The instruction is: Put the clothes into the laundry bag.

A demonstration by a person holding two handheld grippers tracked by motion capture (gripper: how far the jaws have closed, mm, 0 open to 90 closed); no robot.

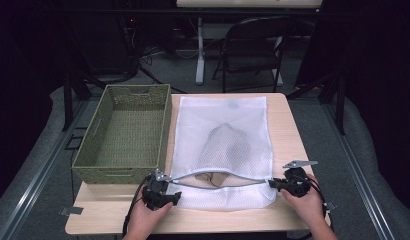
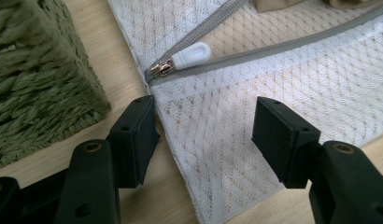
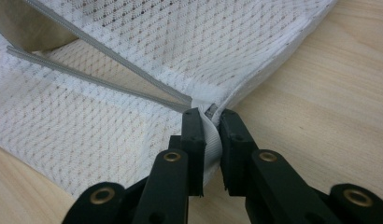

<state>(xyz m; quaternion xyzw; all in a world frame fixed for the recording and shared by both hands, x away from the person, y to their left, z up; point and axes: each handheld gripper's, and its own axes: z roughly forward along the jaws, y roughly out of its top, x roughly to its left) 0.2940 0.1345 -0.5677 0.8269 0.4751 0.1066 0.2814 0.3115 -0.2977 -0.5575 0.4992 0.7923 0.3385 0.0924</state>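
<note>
With your right claw (image 3: pixel 209 122) clenched on the mesh bag's (image 1: pixel 220 130) corner and your left claw (image 2: pixel 203 128) released astride the opposite corner, just short of the zipper pull (image 2: pixel 192 55), closing now grabs mesh instead.

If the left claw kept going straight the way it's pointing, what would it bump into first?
Probably the white mesh bag lying between its open jaws, and just beyond that, the zipper pull. Depth is hard to judge.
</note>
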